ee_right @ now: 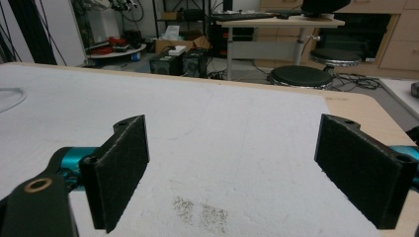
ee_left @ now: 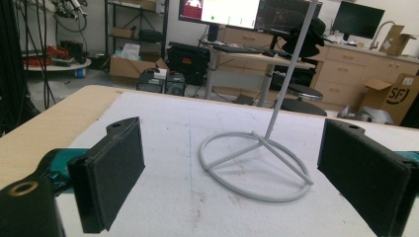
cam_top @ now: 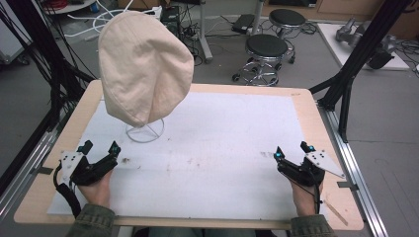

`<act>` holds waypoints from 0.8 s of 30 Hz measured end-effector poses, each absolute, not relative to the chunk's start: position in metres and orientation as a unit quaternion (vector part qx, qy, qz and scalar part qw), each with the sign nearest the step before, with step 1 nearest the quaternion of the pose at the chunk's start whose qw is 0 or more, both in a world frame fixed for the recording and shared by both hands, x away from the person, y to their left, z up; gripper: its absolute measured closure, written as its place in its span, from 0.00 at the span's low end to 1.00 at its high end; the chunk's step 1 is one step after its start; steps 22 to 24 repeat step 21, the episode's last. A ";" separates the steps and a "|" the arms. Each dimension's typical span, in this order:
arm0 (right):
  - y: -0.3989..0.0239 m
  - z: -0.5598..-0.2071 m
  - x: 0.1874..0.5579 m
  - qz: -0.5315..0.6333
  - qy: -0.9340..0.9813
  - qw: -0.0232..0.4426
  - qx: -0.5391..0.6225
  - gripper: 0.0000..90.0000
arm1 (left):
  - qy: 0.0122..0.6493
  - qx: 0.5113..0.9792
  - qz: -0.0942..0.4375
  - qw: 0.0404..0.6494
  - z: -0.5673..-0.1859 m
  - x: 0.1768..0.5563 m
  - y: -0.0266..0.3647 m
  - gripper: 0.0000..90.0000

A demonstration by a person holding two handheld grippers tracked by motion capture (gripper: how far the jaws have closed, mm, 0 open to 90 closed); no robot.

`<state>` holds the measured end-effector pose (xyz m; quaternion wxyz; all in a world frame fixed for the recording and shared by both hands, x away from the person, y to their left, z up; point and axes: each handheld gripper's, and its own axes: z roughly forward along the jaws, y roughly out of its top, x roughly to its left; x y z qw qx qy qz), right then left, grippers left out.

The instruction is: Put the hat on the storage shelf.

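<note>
Resting near edge: we hold the left gripper [cam_top: 101, 146] by the near-left corner of the table [cam_top: 306, 106] and the right gripper [cam_top: 291, 149] by the near-right corner, both low over the white mat [cam_top: 222, 148].
Left jaws: released, pads spread wide with nothing between them; in the left gripper view we see bare mat in the gap.
Right jaws: released likewise, spread wide over bare mat, nothing held.
Mat marks: a small dark smudge [ee_right: 202, 213] lies just ahead of our right jaws.
Stand: a white wire stand [ee_left: 257, 165] sits on the mat toward the far-left part, its ring base flat and its rod rising at a slant.
Hat: a cream cloth hat [cam_top: 143, 66] hangs on top of the stand, above the far-left edge, upright and drooping to a point over the ring.
Thing relative to jaws: the hat sits ahead of and above our left jaws, apart from them; it is well apart from our right jaws, across the mat.
Step in hand, as we judge: reach for the hat.
Doing it well: we would raise the left gripper toward the hat's lower hem, keep the pads wide until cloth sits between them, and avoid knocking the light stand.
Beyond the table: stools [cam_top: 267, 49] and cables lie on the floor.
</note>
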<state>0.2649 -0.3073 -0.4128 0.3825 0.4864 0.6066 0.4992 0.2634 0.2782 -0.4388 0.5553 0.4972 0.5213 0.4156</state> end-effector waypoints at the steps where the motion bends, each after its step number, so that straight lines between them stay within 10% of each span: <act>1: -0.307 -0.413 0.265 0.500 0.607 0.381 0.487 0.14 | 0.521 0.498 0.415 0.555 -0.439 0.263 0.278 0.12; 24: -0.311 -0.416 0.261 0.509 0.598 0.364 0.501 0.14 | 0.521 0.502 0.407 0.557 -0.439 0.263 0.277 0.12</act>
